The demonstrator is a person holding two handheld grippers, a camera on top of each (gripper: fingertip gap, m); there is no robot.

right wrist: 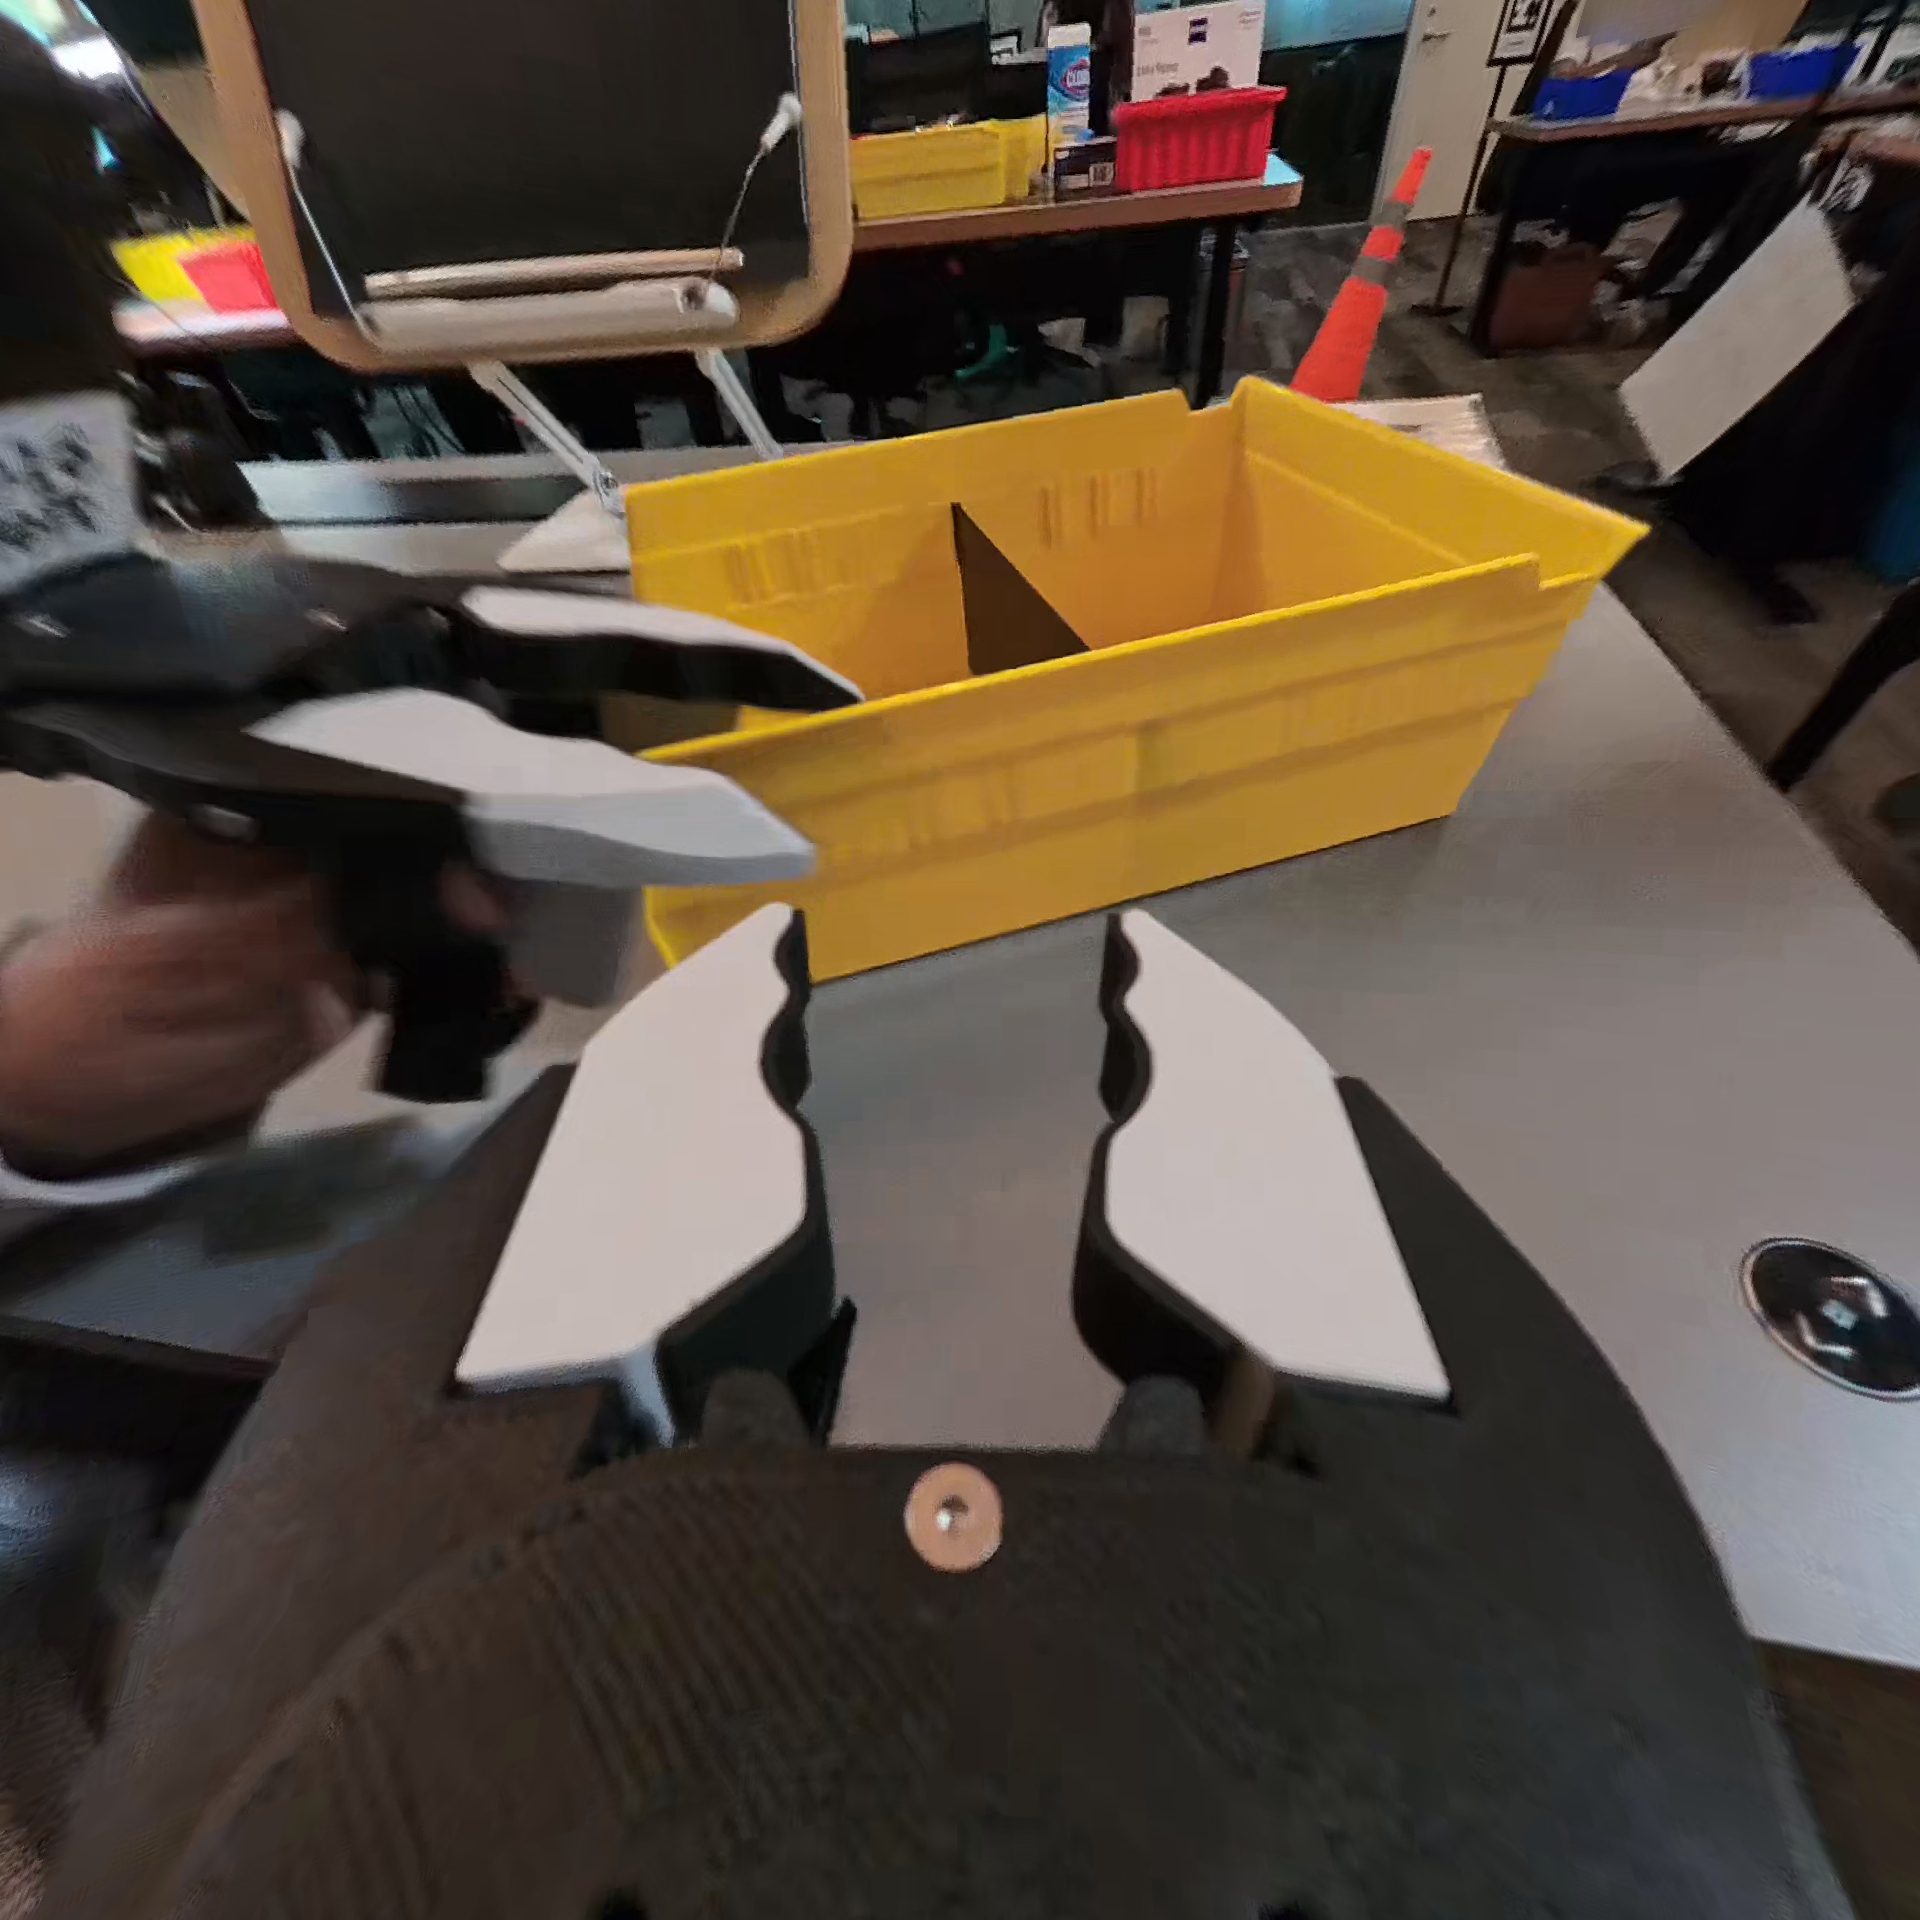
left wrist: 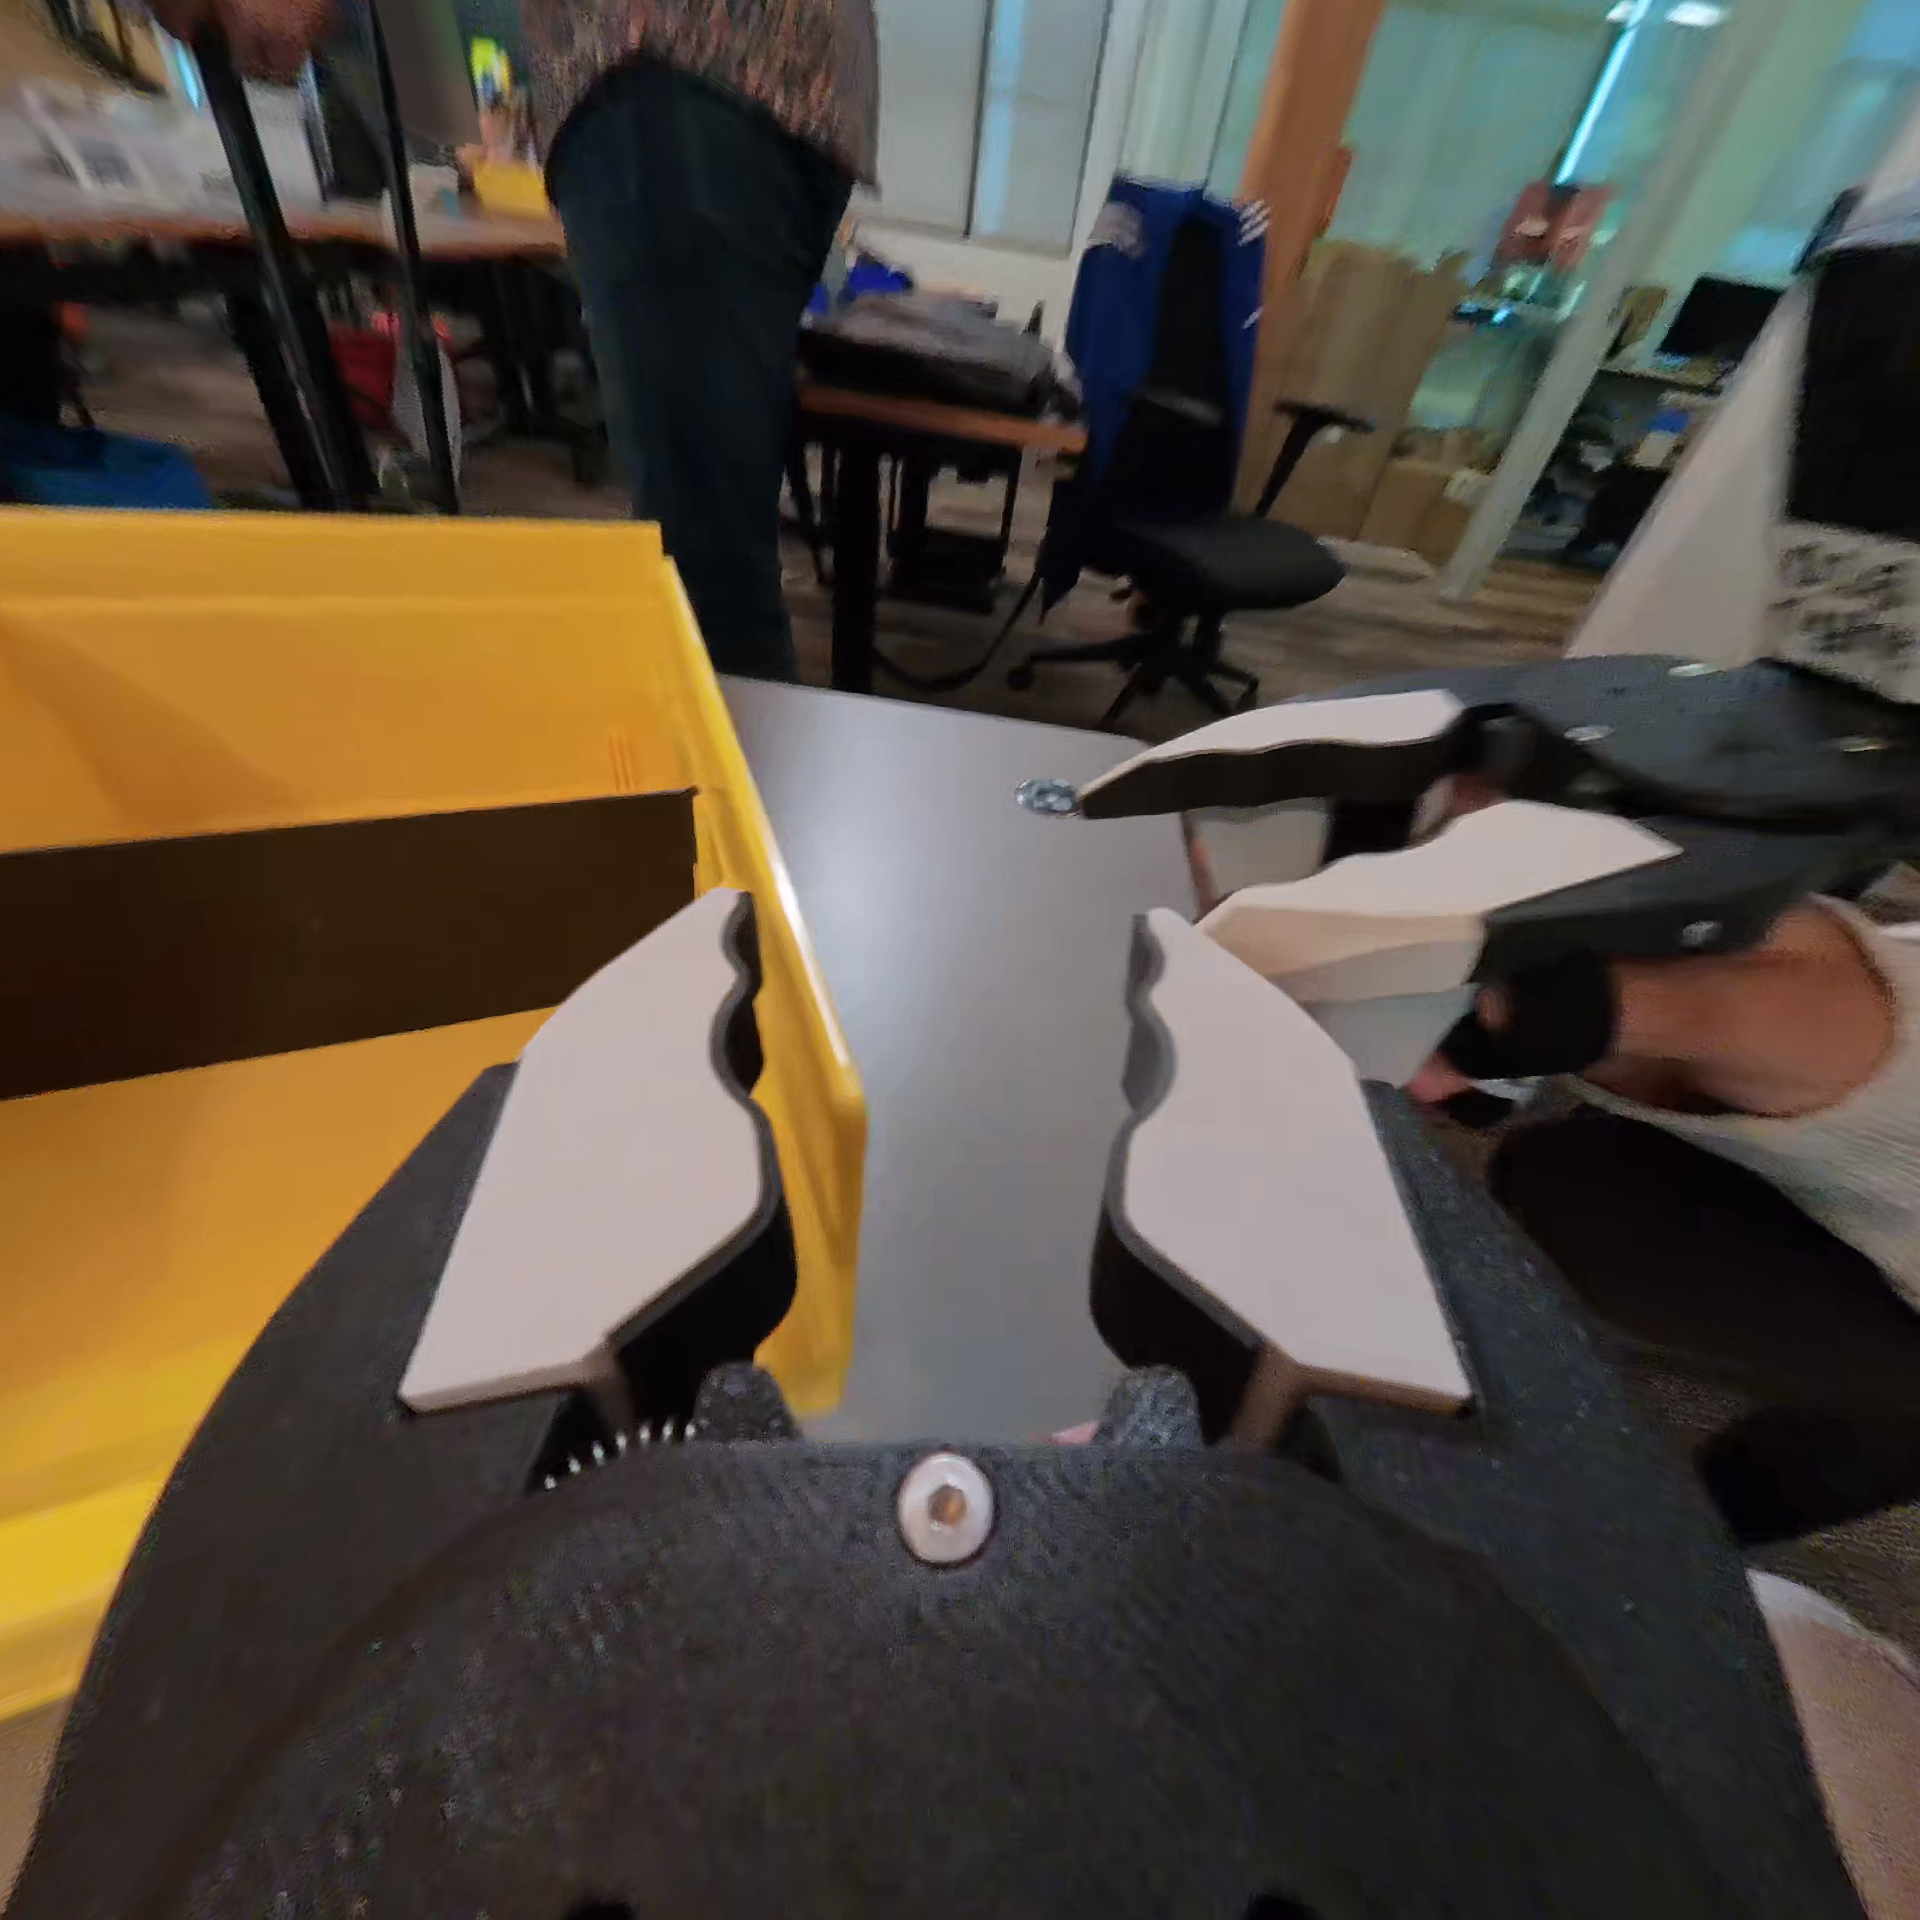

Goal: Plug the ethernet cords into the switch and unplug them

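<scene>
No ethernet cord and no switch shows in either view. A yellow plastic bin (right wrist: 1143, 769) with a black divider (right wrist: 1003, 603) stands on the grey table (right wrist: 1558, 987). It also shows at the left of the left wrist view (left wrist: 312, 675). My left gripper (left wrist: 945, 935) is open and empty, over the table just right of the bin's wall. It also shows at the left of the right wrist view (right wrist: 831, 774), beside the bin's near corner. My right gripper (right wrist: 951, 945) is open and empty in front of the bin. It also shows at the right of the left wrist view (left wrist: 1138, 862).
A round cable grommet (right wrist: 1834, 1314) sits in the table at the right. A framed black board (right wrist: 520, 177) stands behind the bin. A person (left wrist: 707, 312) stands beyond the table, with desks and an office chair (left wrist: 1174, 499) behind. An orange cone (right wrist: 1361, 301) stands on the floor.
</scene>
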